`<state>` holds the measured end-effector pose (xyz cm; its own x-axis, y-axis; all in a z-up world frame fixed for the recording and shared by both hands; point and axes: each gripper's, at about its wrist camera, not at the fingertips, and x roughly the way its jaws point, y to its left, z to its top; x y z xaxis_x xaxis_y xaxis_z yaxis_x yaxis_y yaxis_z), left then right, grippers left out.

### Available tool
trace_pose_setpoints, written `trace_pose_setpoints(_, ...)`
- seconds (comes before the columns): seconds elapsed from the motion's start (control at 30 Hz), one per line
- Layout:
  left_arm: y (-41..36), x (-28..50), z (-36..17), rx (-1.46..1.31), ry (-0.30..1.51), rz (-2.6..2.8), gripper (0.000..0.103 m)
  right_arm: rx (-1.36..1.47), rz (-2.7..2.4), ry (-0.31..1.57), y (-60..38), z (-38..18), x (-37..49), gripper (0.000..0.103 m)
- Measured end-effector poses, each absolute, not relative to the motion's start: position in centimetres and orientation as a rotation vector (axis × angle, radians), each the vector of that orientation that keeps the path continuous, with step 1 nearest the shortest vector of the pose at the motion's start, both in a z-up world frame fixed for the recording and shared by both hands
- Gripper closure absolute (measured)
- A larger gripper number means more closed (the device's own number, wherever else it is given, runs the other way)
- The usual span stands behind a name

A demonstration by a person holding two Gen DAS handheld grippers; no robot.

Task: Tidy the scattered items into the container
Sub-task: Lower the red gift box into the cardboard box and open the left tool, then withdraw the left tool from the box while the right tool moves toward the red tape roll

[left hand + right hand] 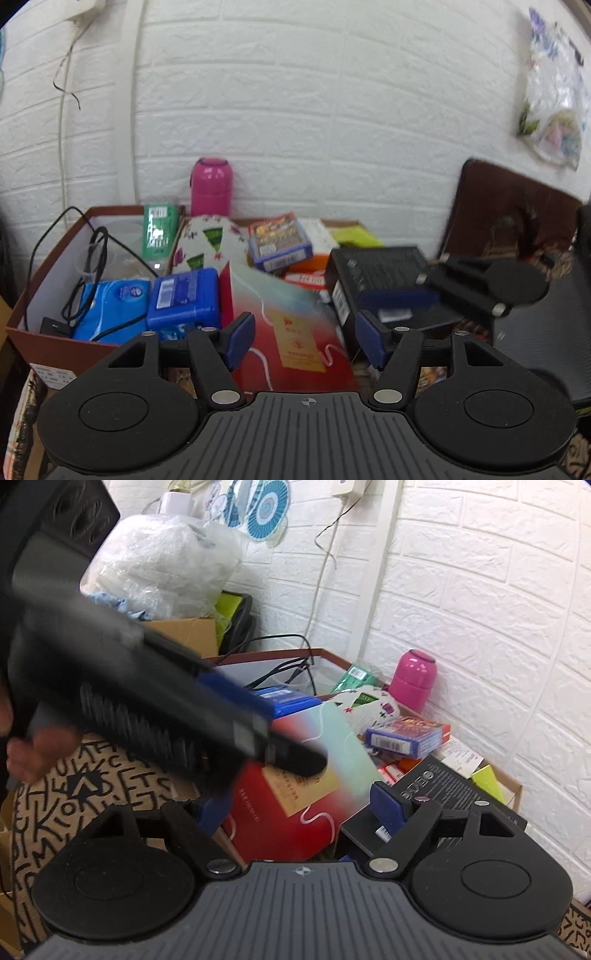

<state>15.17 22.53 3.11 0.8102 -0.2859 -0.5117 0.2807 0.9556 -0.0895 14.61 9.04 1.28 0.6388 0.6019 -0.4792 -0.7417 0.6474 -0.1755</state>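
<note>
Left gripper (304,341): fingers apart, nothing pressed between the pads; the red gift bag (295,332) stands just in front of it
Right gripper (299,812): fingers wide apart, holding nothing; the left pad is partly hidden
Container: brown cardboard box (33,332) by the white brick wall, with a black cable, blue packs and a green pack inside
Black box (380,273): lies right of the red bag
Pink bottle (211,186): upright by the wall, behind the box

A lived-in home corner: white brick-pattern wall (332,92) behind a cluttered cardboard box (44,280), pink flask (211,188) against it, plastic bags (162,565) nearby
</note>
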Motion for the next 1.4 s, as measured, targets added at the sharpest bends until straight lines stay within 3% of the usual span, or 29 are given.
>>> trace_pose_setpoints(0.27, 23.3, 16.2, 1.9, -0.044, 0.622, -0.256, 0.030, -0.456, 0.786, 0.418, 11.7, -0.4, 15.9, 0.016)
trace_pose_setpoints(0.4, 24.3, 14.7, 3.2, -0.053, 0.536, -0.246, 0.021, -0.449, 0.789, 0.381, 11.4, -0.2, 15.9, 0.015)
trace_pose_setpoints(0.63, 25.0, 16.4, 0.9, -0.204, 0.654, -0.248, 0.015, -0.447, 0.793, 0.418, 11.4, -0.7, 16.8, 0.015)
trace_pose_setpoints(0.7, 24.8, 15.3, 1.4, -0.181, 0.612, -0.230, 0.012, -0.449, 0.795, 0.391, 11.0, -0.2, 15.8, 0.006)
trace_pose_setpoints(0.8, 23.8, 12.8, 2.9, -0.143, 0.516, -0.198, 0.000, -0.440, 0.783, 0.317, 10.0, 0.6, 14.1, 0.003)
trace_pose_setpoints(1.07, 18.2, 7.0, 3.8, -0.141, 0.441, -0.294, 0.000, -0.291, 0.699, 0.236, 4.4, 1.9, 8.8, 0.000)
trace_pose_setpoints(1.4, 8.0, 4.9, -3.2, -0.241, 0.586, -0.429, 0.000, -0.162, 0.506, 0.391, -6.0, -3.3, 4.2, 0.000)
